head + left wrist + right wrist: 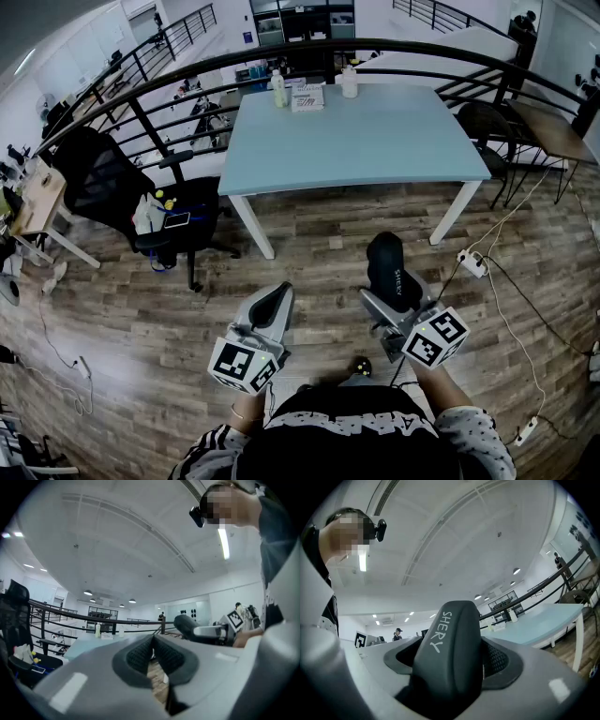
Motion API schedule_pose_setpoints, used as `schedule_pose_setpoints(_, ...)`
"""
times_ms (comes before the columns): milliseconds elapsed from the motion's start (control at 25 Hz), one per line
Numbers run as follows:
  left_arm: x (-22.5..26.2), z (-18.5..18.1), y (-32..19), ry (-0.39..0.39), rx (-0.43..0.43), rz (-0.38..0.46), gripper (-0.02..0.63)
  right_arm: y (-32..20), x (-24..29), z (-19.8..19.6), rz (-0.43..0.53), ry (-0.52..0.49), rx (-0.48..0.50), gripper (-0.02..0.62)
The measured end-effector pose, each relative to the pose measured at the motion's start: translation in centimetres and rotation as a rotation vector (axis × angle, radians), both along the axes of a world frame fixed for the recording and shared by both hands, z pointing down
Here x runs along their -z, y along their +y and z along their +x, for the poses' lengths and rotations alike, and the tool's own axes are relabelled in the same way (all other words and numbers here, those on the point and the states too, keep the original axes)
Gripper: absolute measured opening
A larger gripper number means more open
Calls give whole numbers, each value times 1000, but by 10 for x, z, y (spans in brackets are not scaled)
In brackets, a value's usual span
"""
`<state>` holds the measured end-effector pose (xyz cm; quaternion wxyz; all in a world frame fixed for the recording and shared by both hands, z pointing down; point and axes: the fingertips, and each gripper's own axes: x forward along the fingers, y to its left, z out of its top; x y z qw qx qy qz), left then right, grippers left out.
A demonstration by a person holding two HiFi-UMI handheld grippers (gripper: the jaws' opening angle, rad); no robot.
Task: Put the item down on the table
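Currently the right gripper (381, 306) grips the dark case (387, 267) upright in wide-set jaws over the floor (319, 246), well short of the table's (375, 141) near edge, presumably for placing there; the left gripper (270, 306), jaws together and empty, hangs alongside.

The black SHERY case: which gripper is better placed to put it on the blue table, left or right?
Right. The right gripper is shut on the black case, and the blue table lies ahead of it. The left gripper has its jaws together, with nothing between them.
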<state>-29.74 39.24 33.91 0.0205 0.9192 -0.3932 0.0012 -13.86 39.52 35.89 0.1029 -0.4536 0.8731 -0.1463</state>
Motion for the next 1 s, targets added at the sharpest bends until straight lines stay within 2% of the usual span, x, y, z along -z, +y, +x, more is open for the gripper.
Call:
schedule_pose_setpoints(440, -2, 12, -6, -20, 31, 7, 0, -9, 2, 14, 34, -30, 22, 393)
schedule_pose_setpoints(1000, -18, 40, -28, -55, 76, -39, 0, -36, -13, 45, 0, -63, 51, 393)
